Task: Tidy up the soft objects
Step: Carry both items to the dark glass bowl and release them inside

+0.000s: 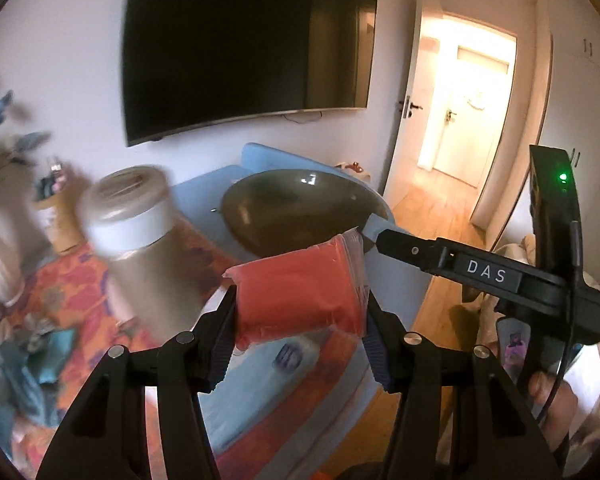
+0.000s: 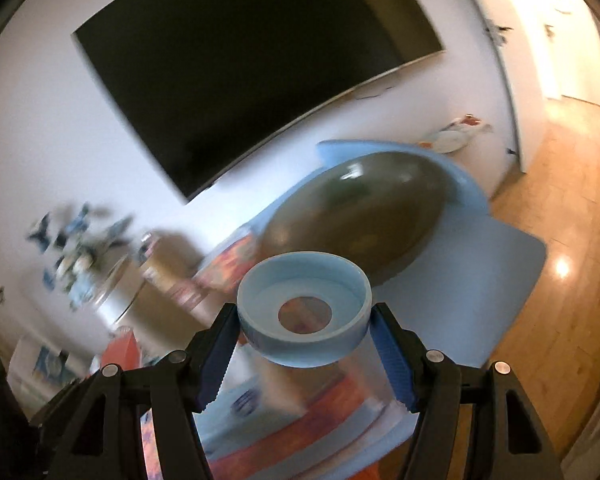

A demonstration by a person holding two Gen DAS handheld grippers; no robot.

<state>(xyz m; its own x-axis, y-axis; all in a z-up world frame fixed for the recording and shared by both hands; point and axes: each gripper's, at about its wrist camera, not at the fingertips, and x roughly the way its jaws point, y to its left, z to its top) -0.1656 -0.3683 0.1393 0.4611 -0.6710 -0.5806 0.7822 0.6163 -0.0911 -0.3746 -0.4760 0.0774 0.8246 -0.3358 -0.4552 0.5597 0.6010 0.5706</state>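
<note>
Bedroom-like room: wall TV (image 1: 244,48) above a table with orange floral cloth (image 1: 72,280) and a light-blue mat (image 2: 496,280) carrying a dark olive bowl (image 1: 300,208); open door and wood floor on the right. Left gripper (image 1: 300,304) is clamped on a wrapped red soft block (image 1: 296,292), held in the air just short of the bowl. Right gripper (image 2: 304,320) grips a clear jar with a blue ring top (image 2: 304,300), mouth up. Likely step: seat the block in the jar. Best to level the jar, align the block end-on over the hole, feed slowly. Background blurred.
</note>
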